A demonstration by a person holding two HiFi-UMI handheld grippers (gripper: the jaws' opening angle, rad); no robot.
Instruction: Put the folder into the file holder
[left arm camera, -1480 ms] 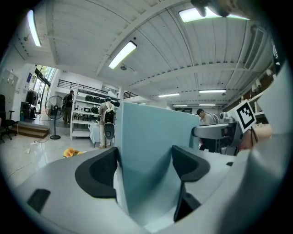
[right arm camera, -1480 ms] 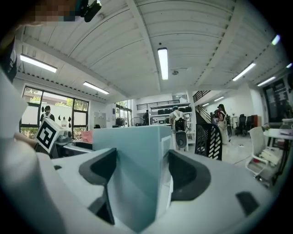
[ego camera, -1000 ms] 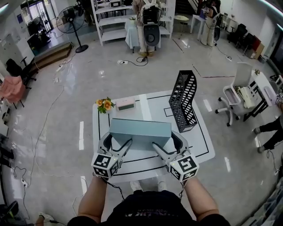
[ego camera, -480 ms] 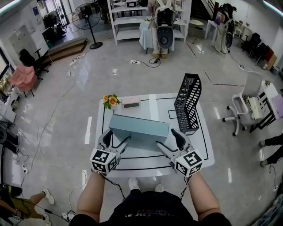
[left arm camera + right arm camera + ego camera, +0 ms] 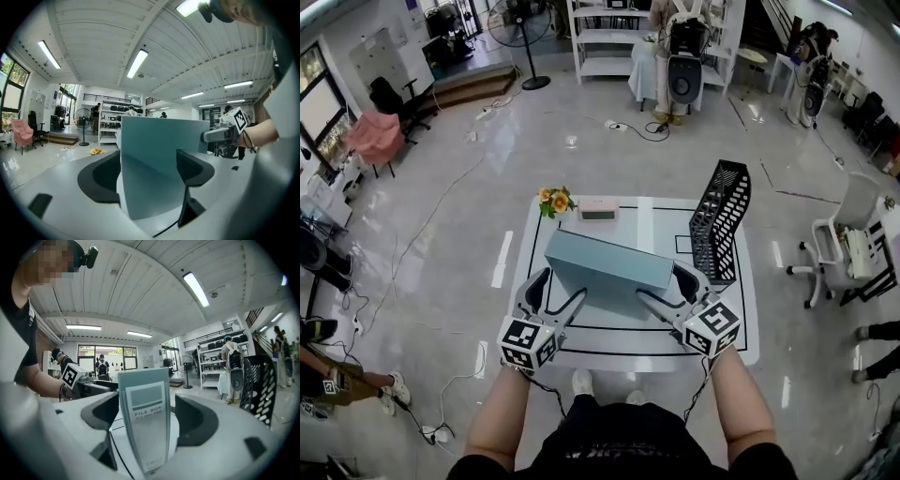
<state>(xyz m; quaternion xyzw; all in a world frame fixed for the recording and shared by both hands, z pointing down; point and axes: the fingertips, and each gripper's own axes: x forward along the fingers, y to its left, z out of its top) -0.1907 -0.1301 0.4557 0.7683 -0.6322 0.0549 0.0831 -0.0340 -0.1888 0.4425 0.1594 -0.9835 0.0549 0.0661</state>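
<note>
Over the white table [image 5: 581, 349], left gripper [image 5: 558, 296] and right gripper [image 5: 666, 291] each clamp the teal file box [image 5: 607, 270] by an end. It's mid-carry; next it likely goes frame-right, into the black mesh file holder [image 5: 719, 220].

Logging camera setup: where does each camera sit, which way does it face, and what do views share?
Head view: on the person's head, steeply down at the table, teal file box, file holder; forearms, left gripper, right gripper show.
Left gripper view: on that gripper, along jaws shut on the box's end; right gripper opposite.
Right gripper view: mirrored, facing the box's labelled spine; left gripper, torso show.
Shared: the box in all; file holder in head and right gripper views.
</note>
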